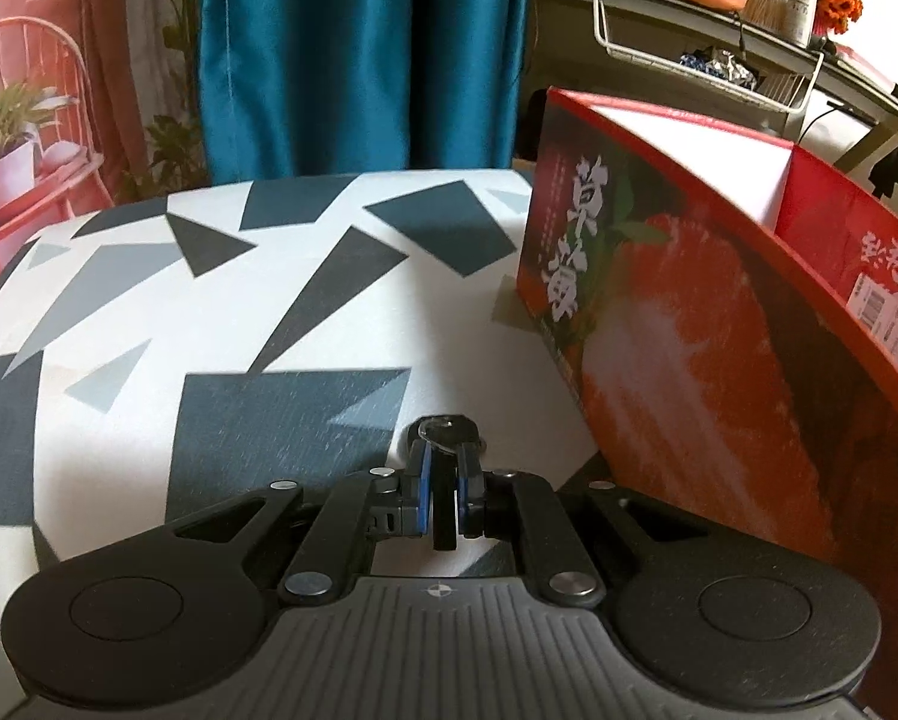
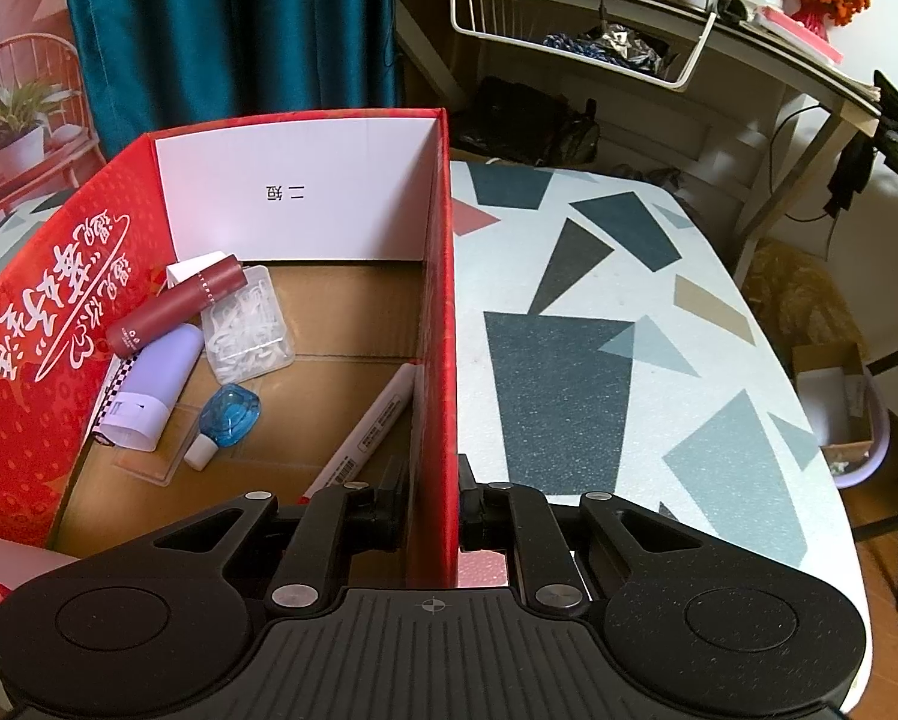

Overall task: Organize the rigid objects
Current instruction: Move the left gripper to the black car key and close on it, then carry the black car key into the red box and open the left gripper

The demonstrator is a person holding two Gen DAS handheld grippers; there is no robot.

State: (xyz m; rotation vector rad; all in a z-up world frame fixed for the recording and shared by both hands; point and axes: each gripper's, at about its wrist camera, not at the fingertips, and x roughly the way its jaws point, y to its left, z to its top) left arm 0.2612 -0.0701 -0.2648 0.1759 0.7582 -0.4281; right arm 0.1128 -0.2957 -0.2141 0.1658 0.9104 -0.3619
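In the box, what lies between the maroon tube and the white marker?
A clear case of small white pieces, against the maroon tube, then bare cardboard floor up to the white marker. Right wrist view.

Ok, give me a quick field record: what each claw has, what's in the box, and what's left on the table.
left claw: shut on a small dark object with a clear part; I can't identify it
right claw: shut on the red box's side wall
box contents: maroon tube, lilac bottle, blue dropper bottle, clear case of white pieces, white marker
box position: standing open on the patterned table
table: no loose items visible in either view
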